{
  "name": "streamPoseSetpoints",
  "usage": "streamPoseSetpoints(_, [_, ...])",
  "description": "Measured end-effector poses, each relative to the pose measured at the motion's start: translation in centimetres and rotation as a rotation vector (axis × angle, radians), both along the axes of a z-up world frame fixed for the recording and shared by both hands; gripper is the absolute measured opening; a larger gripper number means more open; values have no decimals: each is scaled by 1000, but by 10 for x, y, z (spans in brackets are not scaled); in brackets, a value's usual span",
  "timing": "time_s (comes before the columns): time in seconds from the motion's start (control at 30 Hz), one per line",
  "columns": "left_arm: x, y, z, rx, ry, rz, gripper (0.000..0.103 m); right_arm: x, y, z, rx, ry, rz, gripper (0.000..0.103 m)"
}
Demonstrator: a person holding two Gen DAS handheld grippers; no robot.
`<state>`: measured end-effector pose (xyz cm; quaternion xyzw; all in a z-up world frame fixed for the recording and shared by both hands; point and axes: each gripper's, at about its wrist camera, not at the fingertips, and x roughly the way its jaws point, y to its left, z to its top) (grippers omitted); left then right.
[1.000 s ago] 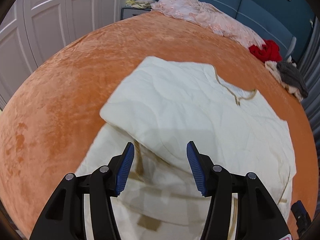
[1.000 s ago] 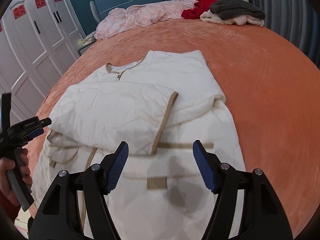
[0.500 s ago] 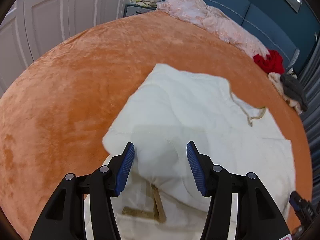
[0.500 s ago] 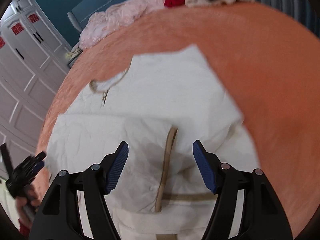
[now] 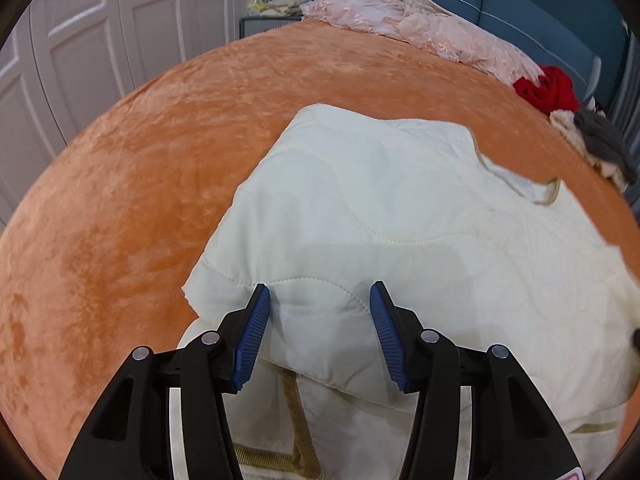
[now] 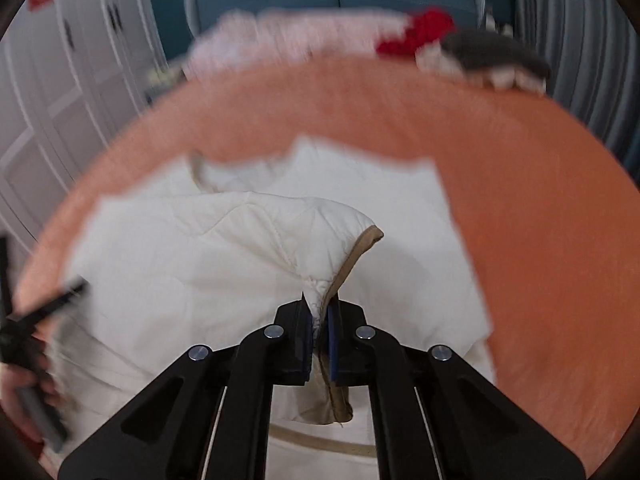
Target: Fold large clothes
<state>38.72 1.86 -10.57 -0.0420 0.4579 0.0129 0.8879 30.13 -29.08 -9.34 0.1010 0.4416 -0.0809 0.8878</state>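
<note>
On the orange bedspread [image 5: 120,208] lay the cream quilted jacket [image 5: 400,216], spread flat with one sleeve folded across its body; tan trim ran along the cuff and hem. It sat near the middle of the bed, nearer the cameras than the headboard.

Right gripper [image 6: 319,330]: jaws clenched on the folded sleeve at its tan-edged cuff [image 6: 356,256]. Fabric was pinched between the two blue pads and rose in a peak just above them, so the cuff end stood lifted off the layer beneath. The right wrist view was motion-blurred away from the gripper itself.

Left gripper [image 5: 318,334]: jaws roughly half apart and closing. The other end of the folded sleeve, near the shoulder, lay between the blue pads [image 5: 252,336], but the pads did not press on it; a gap showed on both sides. In the right wrist view this gripper appeared at the left edge [image 6: 36,316], blurred, held in a hand [image 6: 20,392].

Surroundings: pink clothing [image 5: 400,24] heaped along the far edge of the bed by the blue headboard [image 5: 520,12]; a red garment [image 5: 546,88] beside it; a grey item on a pale fluffy one [image 5: 600,140] further along that edge. White panelled wardrobe doors [image 5: 100,40] stood on the left.
</note>
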Motion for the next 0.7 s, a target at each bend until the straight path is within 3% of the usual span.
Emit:
streamPoseSetpoints(0.2, [-5,-11,-14,87,-55,-30,50,1,2,-33,-8,1,-10,7])
streamPoseSetpoints(0.57, [-6,-5,-21,48,-87,-29,51,2,-5,-39,12,-54,-12,9])
streamPoseSetpoints(0.6, [-8,-2,-17,32,-85,-29,51,-2,-7,-33,20,-52,-17,14])
streamPoseSetpoints(0.7, [-20,9,-1,-19,-76,-36,51,-27,-11,-9,31,-67,-35,43])
